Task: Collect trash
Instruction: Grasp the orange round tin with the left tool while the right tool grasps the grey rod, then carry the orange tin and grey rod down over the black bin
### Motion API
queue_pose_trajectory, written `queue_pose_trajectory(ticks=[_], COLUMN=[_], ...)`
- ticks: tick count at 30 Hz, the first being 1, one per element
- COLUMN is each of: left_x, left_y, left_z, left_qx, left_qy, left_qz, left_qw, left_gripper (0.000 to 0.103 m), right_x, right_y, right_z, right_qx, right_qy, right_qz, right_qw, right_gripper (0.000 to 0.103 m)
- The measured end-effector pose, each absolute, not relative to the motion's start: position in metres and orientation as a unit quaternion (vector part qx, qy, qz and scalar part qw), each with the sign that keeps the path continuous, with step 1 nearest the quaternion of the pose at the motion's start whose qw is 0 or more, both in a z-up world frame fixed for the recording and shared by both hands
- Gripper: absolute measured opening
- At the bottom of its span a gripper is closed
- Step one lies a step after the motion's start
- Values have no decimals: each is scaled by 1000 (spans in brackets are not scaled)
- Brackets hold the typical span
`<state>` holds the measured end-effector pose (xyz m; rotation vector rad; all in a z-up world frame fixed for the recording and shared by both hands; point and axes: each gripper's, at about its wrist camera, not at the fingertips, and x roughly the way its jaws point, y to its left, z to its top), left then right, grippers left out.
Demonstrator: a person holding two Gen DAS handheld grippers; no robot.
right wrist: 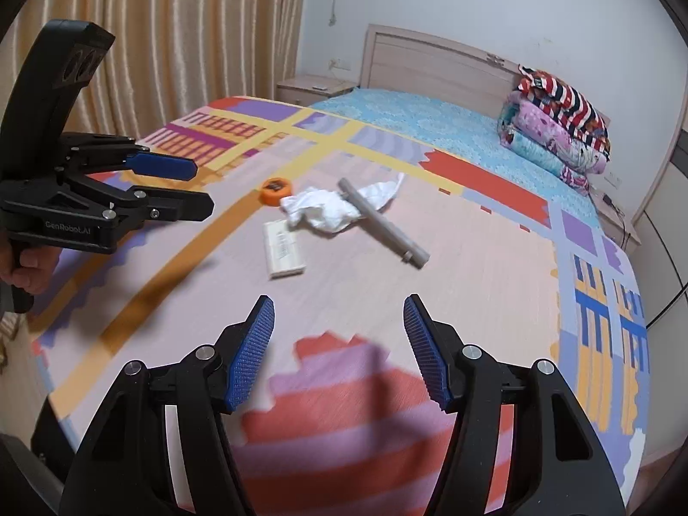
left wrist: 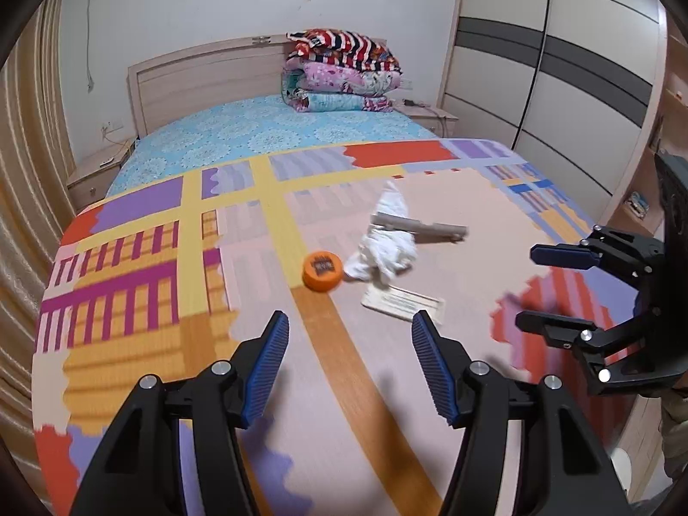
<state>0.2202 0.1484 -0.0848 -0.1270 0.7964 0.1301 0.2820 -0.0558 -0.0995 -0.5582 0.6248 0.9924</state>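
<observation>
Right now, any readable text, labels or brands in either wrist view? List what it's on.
"GenRobot.AI": on the body of the left hand-held gripper, seen in the right wrist view.
Orange cap: dark print on top, too blurred to read.
Flat pale box: printed lines on its face, too small to read.
Nothing else legible in either view.

On the bed (left wrist: 473, 198), a tube (left wrist: 423, 228) is laid across tissue (left wrist: 387, 253); a cap (left wrist: 322, 271) is found at nine o'clock, a box (left wrist: 402, 302) at six.
</observation>
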Motion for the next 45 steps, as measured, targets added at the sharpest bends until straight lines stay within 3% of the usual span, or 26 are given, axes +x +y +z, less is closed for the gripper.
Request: queue_pose_trajectory(ticks=[11, 18, 21, 24, 25, 45], left_x=[267, 282, 285, 283, 283, 241], left_y=[171, 168, 169, 170, 170, 154], left_z=[-109, -116, -116, -116, -115, -87], left_qx=[-61, -44, -42, -40, -39, -49], left_qy=[416, 421, 421, 422, 423, 395], left_qz=[81, 81, 82, 80, 81, 72], left_qw=[904, 902, 902, 902, 902, 915], left_gripper=[57, 40, 29, 29, 29, 29], right_x=[340, 365, 368, 367, 366, 343], right_y=[-32, -26, -24, -18, -18, -32], right_z=[-109, -114, -112, -117, -118, -119], right_qx=[-246, -229, -223, -245, -245, -241], right_qy=[316, 332, 334, 339, 345, 350], right_qz=[451, 461, 475, 465, 465, 457], right_qw=[798, 790, 783, 780, 778, 781], right_gripper=[62, 62, 52, 19, 16, 12])
